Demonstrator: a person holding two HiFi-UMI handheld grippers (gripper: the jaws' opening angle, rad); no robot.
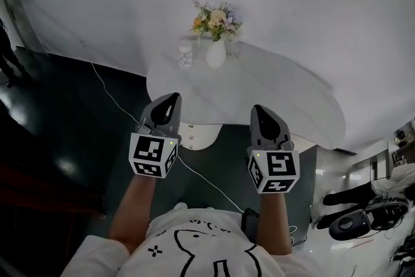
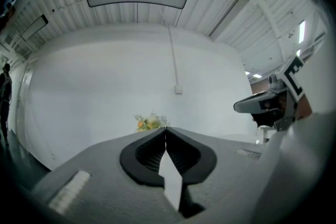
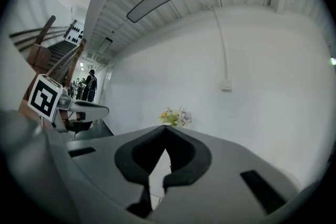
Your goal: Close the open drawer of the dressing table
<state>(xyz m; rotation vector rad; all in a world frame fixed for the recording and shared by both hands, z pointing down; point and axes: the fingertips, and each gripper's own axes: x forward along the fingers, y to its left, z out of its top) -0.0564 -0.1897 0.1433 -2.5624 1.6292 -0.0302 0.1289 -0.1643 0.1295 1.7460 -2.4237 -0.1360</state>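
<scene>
The white dressing table (image 1: 272, 100) has a rounded top and stands against a white wall. Below its front edge a white rounded drawer front (image 1: 198, 137) juts out toward me. My left gripper (image 1: 170, 98) and my right gripper (image 1: 257, 109) hover side by side over the table's near edge, both pointing level at the wall. Each is shut with nothing between its fingers. In the left gripper view the left gripper's (image 2: 166, 129) tips meet. The right gripper's (image 3: 166, 127) tips also meet in the right gripper view.
A white vase of flowers (image 1: 216, 29) and a small glass jar (image 1: 185, 55) stand at the table's back. A cable (image 1: 110, 95) runs across the dark floor on the left. Dark equipment (image 1: 353, 224) lies at the right. People stand far off (image 3: 90, 84).
</scene>
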